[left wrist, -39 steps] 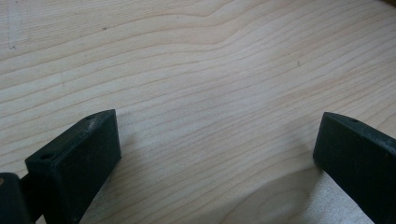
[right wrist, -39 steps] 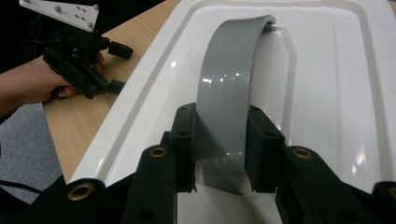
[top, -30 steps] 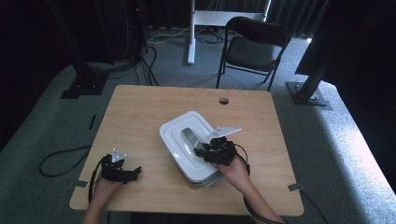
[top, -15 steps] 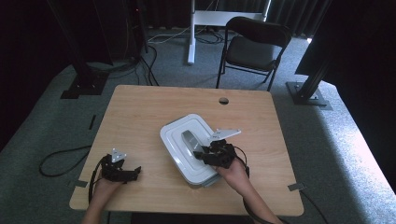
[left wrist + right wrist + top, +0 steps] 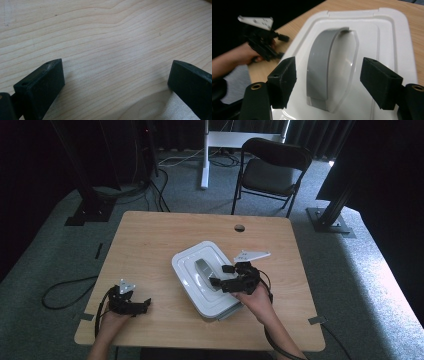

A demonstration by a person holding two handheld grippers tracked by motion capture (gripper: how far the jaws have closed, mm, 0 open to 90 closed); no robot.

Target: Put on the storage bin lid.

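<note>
Sitting near the middle of the light wooden counter is a white plastic box with rounded corners. On its white lid a curved grey handle stands up in a dip.

The right tongs have just been opening. Now they stand wide, one black pad on each side of the grey handle, and neither pad touches it. They hold nothing.

What could go wrong? If the right tongs lift away crooked, a pad could catch the grey handle and tug the lid up or push the box across the counter. If they shut again too far to one side, they could pinch just the edge of the handle, and it could slip out. The box's near corner lies not far from the counter's near edge, so a hard push that way could send it toward the floor.

In the high view the right hand comes in from the near side. It holds its tongs low over the lid, pointing left and a bit far, at the handle. The forearm slants up from the near edge.

The left hand rests at the near left corner of the counter, well apart from the box. Its left tongs are wide open over bare wood and hold nothing.
</note>
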